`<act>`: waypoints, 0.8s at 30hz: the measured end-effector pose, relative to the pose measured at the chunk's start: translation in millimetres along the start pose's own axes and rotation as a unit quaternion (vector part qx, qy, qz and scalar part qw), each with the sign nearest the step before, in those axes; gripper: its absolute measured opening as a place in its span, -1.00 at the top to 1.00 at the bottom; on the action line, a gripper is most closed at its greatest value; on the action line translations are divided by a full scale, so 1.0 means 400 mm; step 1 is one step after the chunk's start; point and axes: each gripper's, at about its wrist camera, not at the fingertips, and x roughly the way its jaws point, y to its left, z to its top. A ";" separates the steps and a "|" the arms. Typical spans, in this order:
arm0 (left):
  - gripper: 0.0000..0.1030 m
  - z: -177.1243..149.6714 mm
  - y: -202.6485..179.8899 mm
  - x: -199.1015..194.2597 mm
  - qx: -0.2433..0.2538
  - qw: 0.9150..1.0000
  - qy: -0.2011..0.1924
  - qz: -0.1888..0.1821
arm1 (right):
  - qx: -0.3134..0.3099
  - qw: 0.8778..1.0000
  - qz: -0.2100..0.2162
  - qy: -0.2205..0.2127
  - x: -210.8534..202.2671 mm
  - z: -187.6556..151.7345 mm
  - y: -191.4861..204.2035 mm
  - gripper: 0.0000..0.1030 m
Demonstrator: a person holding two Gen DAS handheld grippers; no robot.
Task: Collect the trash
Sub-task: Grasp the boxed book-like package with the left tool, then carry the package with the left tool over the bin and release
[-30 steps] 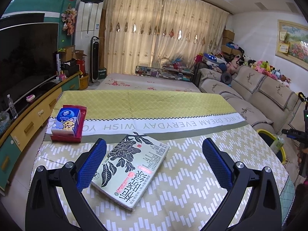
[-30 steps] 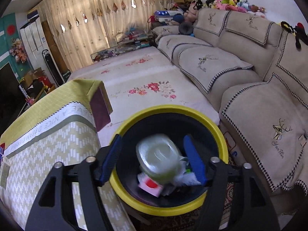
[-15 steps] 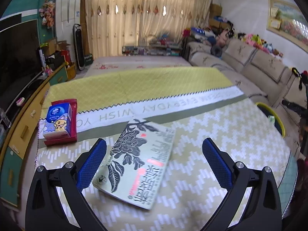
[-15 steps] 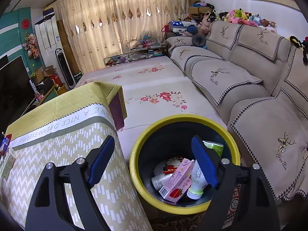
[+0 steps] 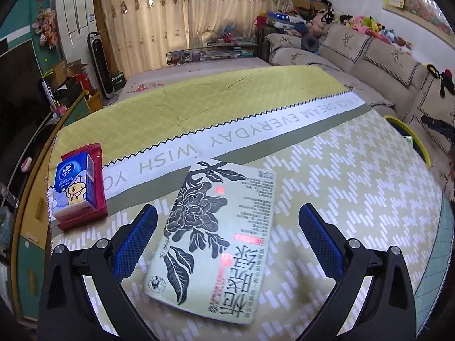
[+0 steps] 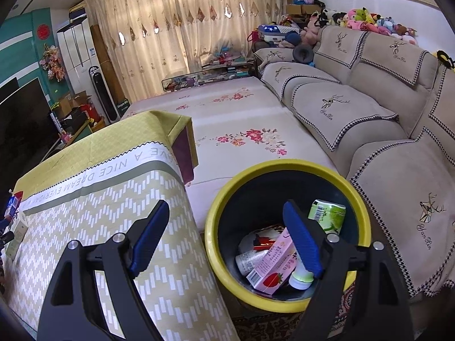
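Now the trash bin (image 6: 287, 167) sits under the empty right gripper (image 6: 224, 241).

Book (image 5: 224, 236) on patterned tablecloth (image 5: 355, 187), tissue pack (image 5: 74, 189), sofa (image 6: 369, 108)

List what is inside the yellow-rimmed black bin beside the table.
Inside the yellow-rimmed black bin: a pink strawberry carton, a green-labelled pack, a pale can and a white tube. The right tool's finger covers part; anything underneath is hidden.
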 end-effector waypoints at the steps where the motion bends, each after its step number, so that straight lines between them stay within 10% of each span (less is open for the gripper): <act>1: -0.91 0.001 0.001 0.006 0.000 1.000 0.004 -0.002 | -0.001 1.000 0.001 0.001 0.001 0.000 0.003 -0.51; 24: -0.48 0.074 -0.187 0.015 0.032 0.999 0.005 0.000 | 0.017 0.999 0.020 -0.019 -0.042 -0.009 -0.032 -0.55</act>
